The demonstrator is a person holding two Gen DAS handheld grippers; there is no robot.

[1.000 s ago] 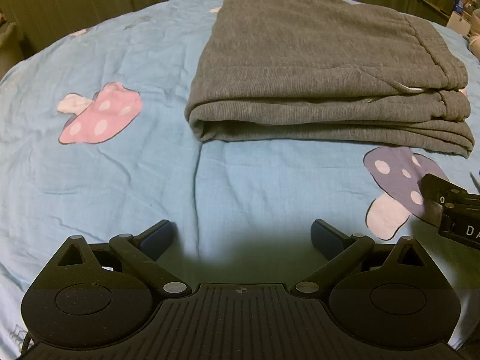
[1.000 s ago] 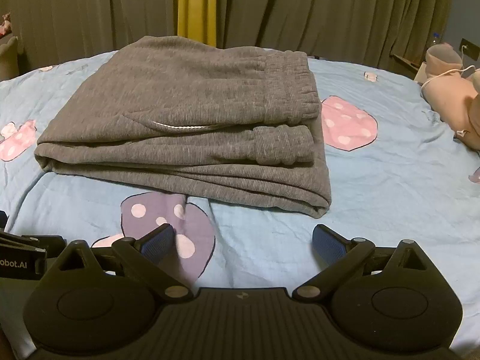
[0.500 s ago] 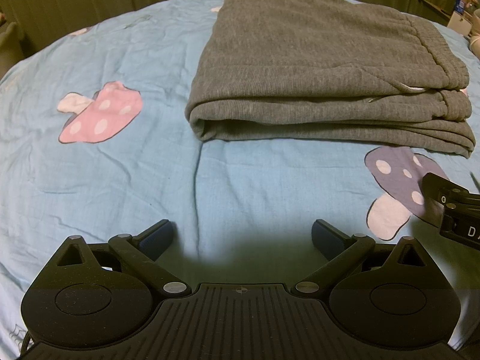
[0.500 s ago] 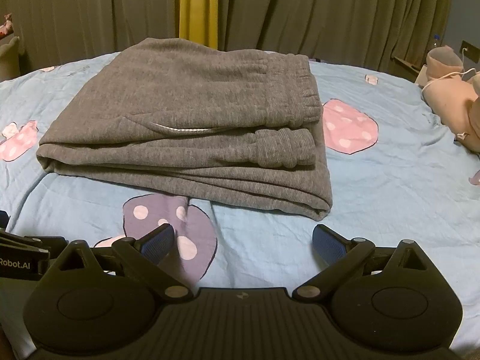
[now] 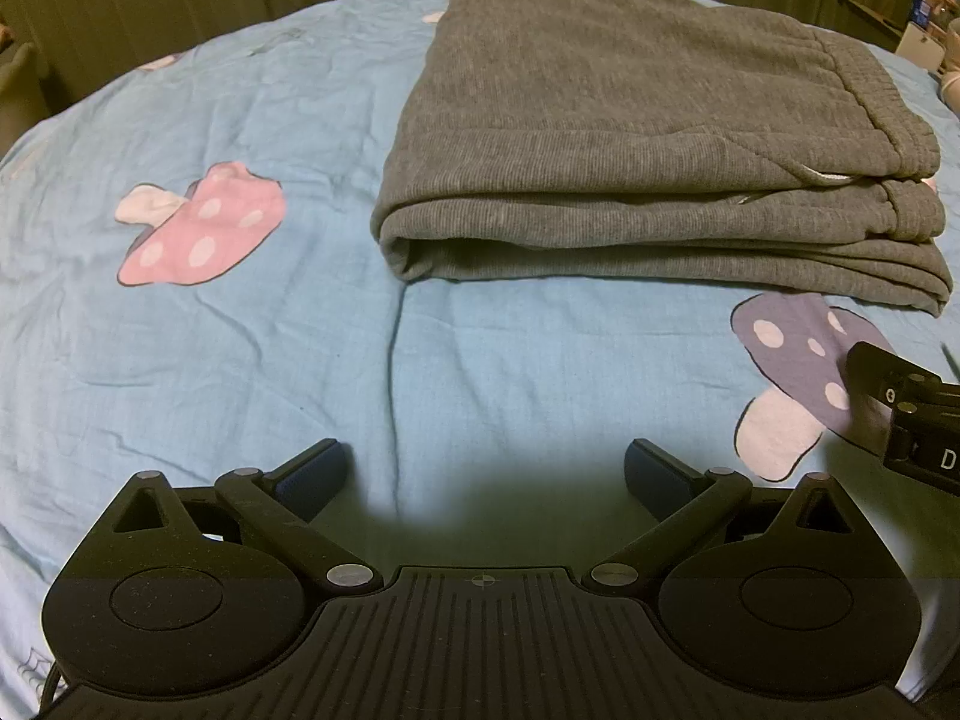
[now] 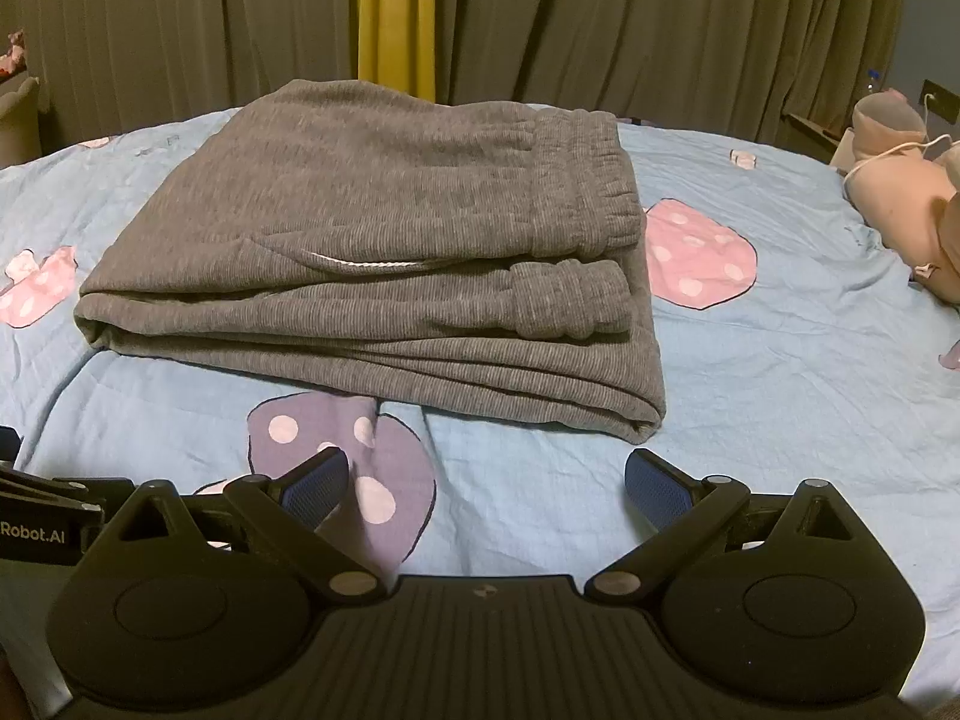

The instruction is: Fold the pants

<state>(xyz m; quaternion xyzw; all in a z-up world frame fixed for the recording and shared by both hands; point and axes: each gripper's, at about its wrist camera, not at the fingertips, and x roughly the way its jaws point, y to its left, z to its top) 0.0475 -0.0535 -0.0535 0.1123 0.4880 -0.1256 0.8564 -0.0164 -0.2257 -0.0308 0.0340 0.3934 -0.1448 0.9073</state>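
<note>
I see the grey sweatpants (image 6: pixel 372 252) lying folded in a flat, layered stack on the bed, waistband to the right with its elastic gathers showing and a cuff tucked just under it (a thin white drawstring peeks out along the front fold). The stack's near edge touches a purple mushroom print (image 6: pixel 354 468) on the light blue bedsheet (image 5: pixel 240 372); a pink mushroom print (image 5: pixel 201 228) sits to its left, well apart, and another pink one (image 6: pixel 696 255) just beside the waistband.

My left tongs (image 5: pixel 483 471) are spread wide, blue pads apart, holding nothing, hovering over bare sheet near the folded left corner. My right tongs (image 6: pixel 486 483) are likewise spread and empty, near the stack's front edge but not touching it.

Beyond the bed hang olive curtains (image 6: pixel 660 24) with a yellow strip (image 6: pixel 393 12) between them. A pinkish plush item (image 6: pixel 900 180) rests at the far right.
</note>
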